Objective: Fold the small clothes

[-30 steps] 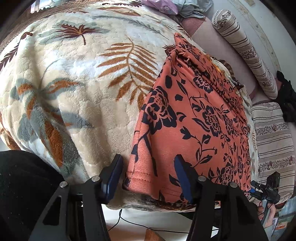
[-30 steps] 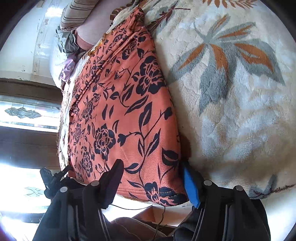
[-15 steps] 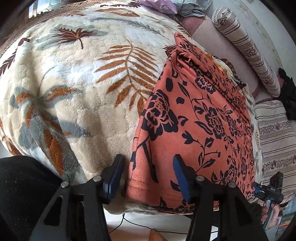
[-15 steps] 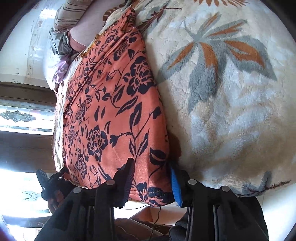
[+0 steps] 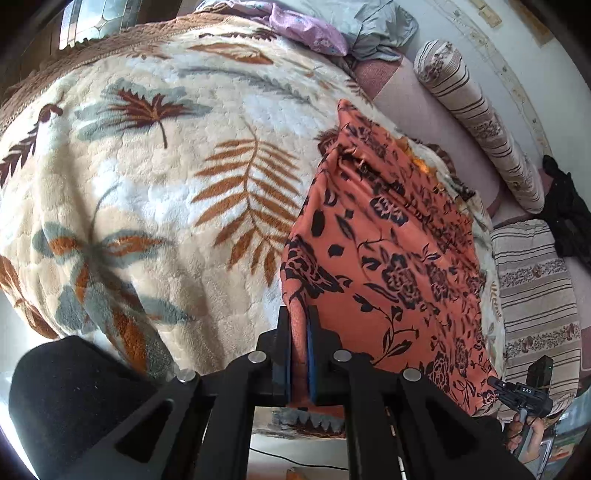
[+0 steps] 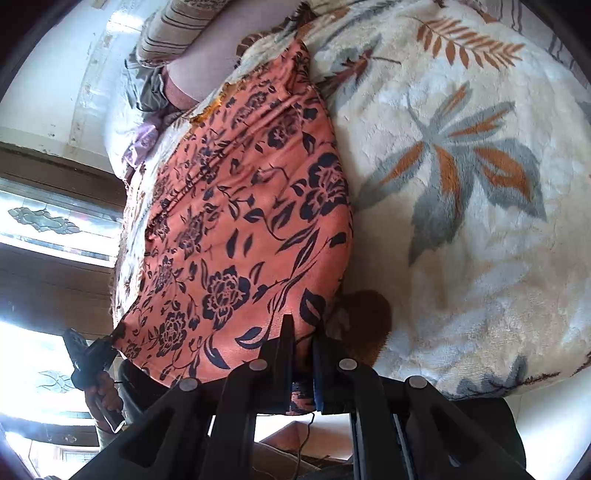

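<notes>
Left gripper (image 5: 299,332) at 6 o'clock of left view, blue-padded fingers (image 5: 311,354) pinched together on near hem corner of orange floral garment (image 5: 388,266). Right gripper (image 6: 301,339) at 6 o'clock of right view, fingers (image 6: 285,343) likewise clamped on the opposite near corner of same garment (image 6: 240,229). Garment spread flat on leaf-print fleece blanket (image 5: 147,177), running from 6 toward 1 o'clock in left view, from 6 toward 12 o'clock in right view (image 6: 461,184); near hem at bed edge, far end bunched and slightly wrinkled. Blanket fills 9 to 12 o'clock in left view, 12 to 4 o'clock in right. Striped bolster pillow (image 5: 480,122) at 1–2 o'clock in left view, along wall beyond garment. Striped cushion (image 5: 535,295) at 3–4 o'clock. Purple and grey crumpled clothes (image 5: 332,29) at 12 o'clock. Black cloth (image 5: 569,214) at 3 o'clock. Right gripper's body also seen at 4–5 o'clock in left view, other gripper at 8 o'clock in right.
</notes>
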A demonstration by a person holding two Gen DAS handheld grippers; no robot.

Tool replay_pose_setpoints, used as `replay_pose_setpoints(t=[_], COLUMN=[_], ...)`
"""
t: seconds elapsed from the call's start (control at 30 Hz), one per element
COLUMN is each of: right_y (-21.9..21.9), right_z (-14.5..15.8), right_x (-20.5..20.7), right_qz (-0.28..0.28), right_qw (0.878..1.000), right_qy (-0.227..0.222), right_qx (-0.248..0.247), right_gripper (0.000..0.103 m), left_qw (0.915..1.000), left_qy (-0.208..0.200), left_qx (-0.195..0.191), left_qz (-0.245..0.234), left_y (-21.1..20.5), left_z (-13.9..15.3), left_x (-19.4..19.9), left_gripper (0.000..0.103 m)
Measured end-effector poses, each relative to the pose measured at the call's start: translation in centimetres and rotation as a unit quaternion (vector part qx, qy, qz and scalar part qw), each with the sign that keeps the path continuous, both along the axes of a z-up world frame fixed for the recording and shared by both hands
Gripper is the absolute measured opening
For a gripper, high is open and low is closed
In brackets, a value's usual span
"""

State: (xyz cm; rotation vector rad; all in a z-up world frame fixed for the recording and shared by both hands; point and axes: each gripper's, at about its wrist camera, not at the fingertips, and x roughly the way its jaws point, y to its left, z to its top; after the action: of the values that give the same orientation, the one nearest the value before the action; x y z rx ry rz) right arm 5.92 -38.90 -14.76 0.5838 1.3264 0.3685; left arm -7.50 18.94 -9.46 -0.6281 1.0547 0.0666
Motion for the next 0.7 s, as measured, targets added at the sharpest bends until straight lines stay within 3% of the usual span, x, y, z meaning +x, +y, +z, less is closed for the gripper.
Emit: replay_pose_setpoints(t=[0.07,0.17,0.2,0.23,0.27,0.3,0.33,0.37,0.4,0.43,0.5,0.6,0.7], right_y=[-0.2,-0.2,-0.1,0.0,0.1,0.0,0.0,-0.1,-0.1,-0.1,-0.5,-1.1,-1.4], right_z=[-2.4,-3.6,-3.2,-2.9,-2.9,-3.2,-3.3,-3.4,-3.4,-3.5,-3.2,-0.1,1.3], right_x=[-0.1,-0.2,-0.1,0.0,0.0,0.1,0.2,0.2,0.2,0.1,0.0,-0.3,0.1], right_qz=[-0.001,-0.01,-0.005,0.0,0.004,0.004,0.003,0.002,0.002,0.0,-0.011,-0.03,-0.038], right_qw=[0.999,0.999,0.999,1.0,1.0,0.999,0.999,0.999,0.999,0.999,0.999,0.998,0.996], right_qy=[0.034,0.047,0.037,0.028,0.027,0.032,0.036,0.039,0.04,0.044,0.037,-0.013,-0.029], right_qx=[0.011,0.014,0.009,0.004,0.004,0.022,0.031,0.031,0.026,0.02,0.026,0.062,0.073], right_gripper=[0.012,0.016,0.026,0.035,0.055,0.06,0.06,0.053,0.02,0.006,0.007,0.007,0.007], left_qw=[0.9994,0.9993,0.9994,0.9995,0.9995,0.9995,0.9994,0.9993,0.999,0.9988,0.9997,0.9993,0.9999], left_qy=[0.036,0.035,0.034,0.032,0.031,0.032,0.032,0.032,0.031,0.03,0.007,-0.036,-0.01], left_qx=[-0.001,0.01,0.008,0.003,-0.002,-0.003,0.001,0.011,0.027,0.034,0.022,0.01,0.008], left_qz=[-0.001,-0.003,-0.005,-0.007,-0.009,-0.009,-0.009,-0.013,-0.018,-0.021,-0.011,-0.001,-0.005], left_y=[-0.5,-1.1,-1.1,-1.2,-1.2,-1.3,-1.4,-1.5,-1.7,-1.8,-1.3,-0.4,-0.2], left_z=[-2.0,-2.3,-2.3,-2.3,-2.4,-2.5,-2.4,-2.3,-2.0,-1.7,-0.2,2.5,1.5], left_x=[0.0,-0.3,-0.2,-0.1,0.1,0.2,0.3,0.3,0.4,0.7,0.4,0.0,0.7], left_gripper=[0.007,0.012,0.016,0.027,0.032,0.033,0.032,0.024,0.009,0.005,0.005,0.005,0.005])
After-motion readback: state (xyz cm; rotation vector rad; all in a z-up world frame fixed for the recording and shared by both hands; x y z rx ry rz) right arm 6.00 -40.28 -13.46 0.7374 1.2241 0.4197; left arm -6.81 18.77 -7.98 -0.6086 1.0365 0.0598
